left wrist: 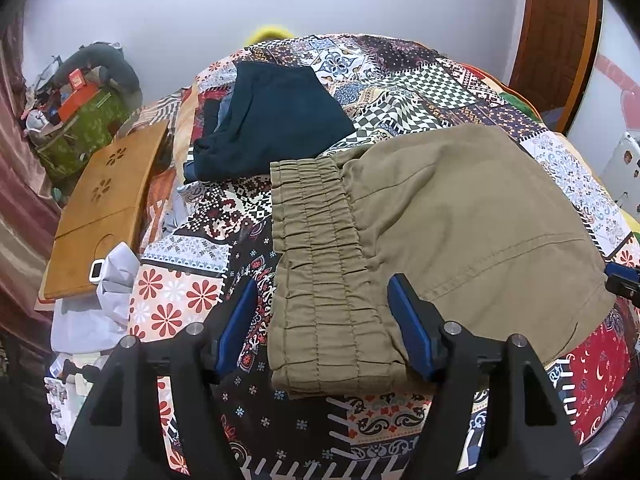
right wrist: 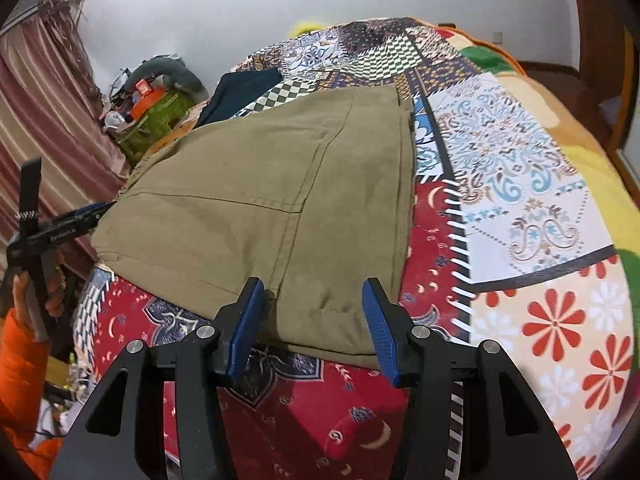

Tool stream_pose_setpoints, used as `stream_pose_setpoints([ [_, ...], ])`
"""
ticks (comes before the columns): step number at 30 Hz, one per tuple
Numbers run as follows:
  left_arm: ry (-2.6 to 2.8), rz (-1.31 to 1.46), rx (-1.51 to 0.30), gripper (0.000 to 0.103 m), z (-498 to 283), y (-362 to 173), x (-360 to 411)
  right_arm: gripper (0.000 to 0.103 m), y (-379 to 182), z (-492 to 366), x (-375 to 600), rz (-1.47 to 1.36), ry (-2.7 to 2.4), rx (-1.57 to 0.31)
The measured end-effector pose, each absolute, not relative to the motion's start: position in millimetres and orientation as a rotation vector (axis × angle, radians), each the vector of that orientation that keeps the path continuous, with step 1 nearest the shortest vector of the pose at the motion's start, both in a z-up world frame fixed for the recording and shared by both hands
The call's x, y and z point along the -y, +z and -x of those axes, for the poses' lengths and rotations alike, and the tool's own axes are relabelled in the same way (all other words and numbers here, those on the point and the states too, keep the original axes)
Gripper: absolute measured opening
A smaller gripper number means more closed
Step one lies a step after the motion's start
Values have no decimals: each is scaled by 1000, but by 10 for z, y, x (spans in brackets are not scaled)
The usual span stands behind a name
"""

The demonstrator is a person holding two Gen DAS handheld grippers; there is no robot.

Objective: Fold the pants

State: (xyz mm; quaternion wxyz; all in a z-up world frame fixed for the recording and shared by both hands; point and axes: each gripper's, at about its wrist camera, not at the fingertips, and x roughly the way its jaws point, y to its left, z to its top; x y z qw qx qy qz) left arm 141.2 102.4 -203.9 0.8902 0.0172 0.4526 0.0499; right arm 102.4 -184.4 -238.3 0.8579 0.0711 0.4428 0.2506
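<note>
Olive-khaki pants (left wrist: 460,216) lie folded on a patchwork bedspread (left wrist: 192,292), elastic waistband (left wrist: 324,264) toward the left. My left gripper (left wrist: 322,308) is open, its blue pads on either side of the waistband's near end, above the cloth. In the right wrist view the pants (right wrist: 272,200) lie flat, and my right gripper (right wrist: 314,312) is open over their near right edge. The left gripper (right wrist: 80,216) shows there at the pants' left edge, held in a hand. The right gripper's tip (left wrist: 624,280) shows at the far right of the left wrist view.
A folded dark teal garment (left wrist: 276,120) lies on the bed beyond the waistband. A wooden lap tray (left wrist: 104,208) and white cloth (left wrist: 100,304) sit at the bed's left side. Clutter (left wrist: 80,100) and a curtain (right wrist: 44,120) stand further left. A door (left wrist: 560,32) is at the right.
</note>
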Motion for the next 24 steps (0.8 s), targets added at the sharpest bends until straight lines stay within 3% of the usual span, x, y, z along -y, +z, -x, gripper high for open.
stream_pose_setpoints([
  [8, 95, 13, -971, 70, -1470, -1922, -1087, 48, -2281, -1109, 1846, -128, 514, -951],
  [24, 126, 73, -929, 71, -2137, -1530, -1420, 48, -1752, -1682, 1922, -99, 489, -778],
])
